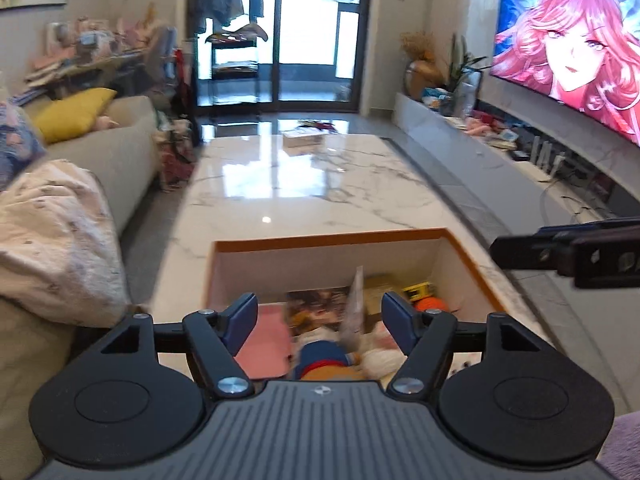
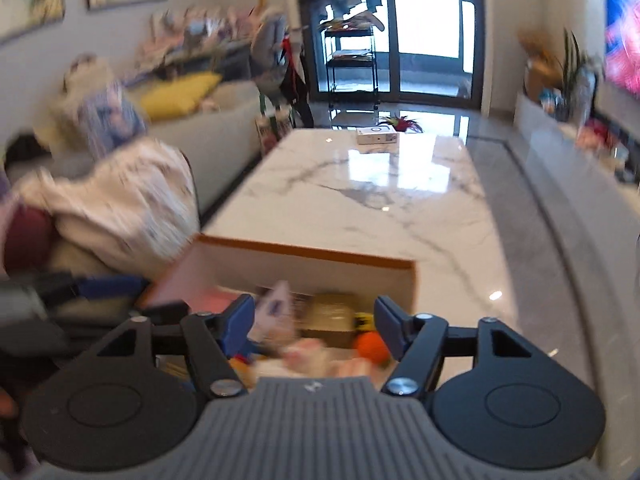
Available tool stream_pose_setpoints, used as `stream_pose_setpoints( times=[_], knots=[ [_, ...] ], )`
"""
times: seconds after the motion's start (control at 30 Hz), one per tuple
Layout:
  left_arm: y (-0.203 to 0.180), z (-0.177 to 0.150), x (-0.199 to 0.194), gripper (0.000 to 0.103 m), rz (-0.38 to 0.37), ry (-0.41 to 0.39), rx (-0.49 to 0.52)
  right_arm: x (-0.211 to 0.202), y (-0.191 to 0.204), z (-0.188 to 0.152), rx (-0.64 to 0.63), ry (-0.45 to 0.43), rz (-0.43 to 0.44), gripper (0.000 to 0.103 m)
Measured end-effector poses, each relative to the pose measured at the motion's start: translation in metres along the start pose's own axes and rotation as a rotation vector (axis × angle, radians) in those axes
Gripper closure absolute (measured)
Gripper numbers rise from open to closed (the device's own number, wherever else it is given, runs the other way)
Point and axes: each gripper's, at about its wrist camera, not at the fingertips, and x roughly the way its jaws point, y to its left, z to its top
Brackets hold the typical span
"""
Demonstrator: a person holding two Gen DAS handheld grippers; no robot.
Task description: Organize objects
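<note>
An open box with an orange rim (image 1: 332, 236) sits on the near end of a white marble table (image 1: 312, 184). It holds several objects: a pink sheet (image 1: 266, 340), a picture book (image 1: 316, 308), an orange ball (image 1: 430, 304), a yellow toy (image 1: 418, 290) and a plush in blue and orange (image 1: 324, 360). My left gripper (image 1: 318, 320) is open and empty above the box. My right gripper (image 2: 314, 324) is open and empty above the same box (image 2: 312, 250); the ball (image 2: 372, 346) lies between its fingers. The right gripper's fingers show at the right edge of the left wrist view (image 1: 560, 248).
A small white box (image 2: 377, 135) and a red-green plant (image 2: 400, 123) stand at the table's far end. A grey sofa (image 1: 120, 148) with a yellow cushion (image 1: 72, 114) and a white blanket (image 1: 56, 240) runs along the left. A TV (image 1: 568, 48) and low cabinet stand on the right.
</note>
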Motion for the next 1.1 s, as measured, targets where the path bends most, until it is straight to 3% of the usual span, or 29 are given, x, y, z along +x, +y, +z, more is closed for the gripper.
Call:
stream_pose_setpoints(
  times=[0.07, 0.2, 0.33, 0.53, 0.7, 1.1],
  knots=[
    [0.002, -0.004, -0.005, 0.023, 0.031, 0.002, 0.002, -0.01, 0.011, -0.005, 0.026, -0.034, 0.005, 0.024],
    [0.008, -0.015, -0.019, 0.023, 0.057, -0.019, -0.01, -0.021, 0.032, -0.022, 0.062, -0.069, -0.002, 0.024],
    [0.015, -0.024, -0.025, 0.022, 0.058, -0.015, -0.052, -0.015, 0.042, -0.045, 0.057, -0.027, -0.023, 0.024],
    [0.013, -0.048, -0.028, 0.022, 0.088, 0.003, -0.025, -0.004, 0.041, -0.078, 0.067, 0.024, -0.056, 0.024],
    [0.012, -0.071, -0.025, 0.022, 0.069, 0.038, -0.04, 0.005, 0.037, -0.099, 0.097, 0.068, -0.072, 0.024],
    [0.003, -0.109, -0.031, 0.022, 0.06, 0.079, -0.055, 0.001, 0.032, -0.144, 0.113, 0.098, -0.07, 0.024]
  ],
)
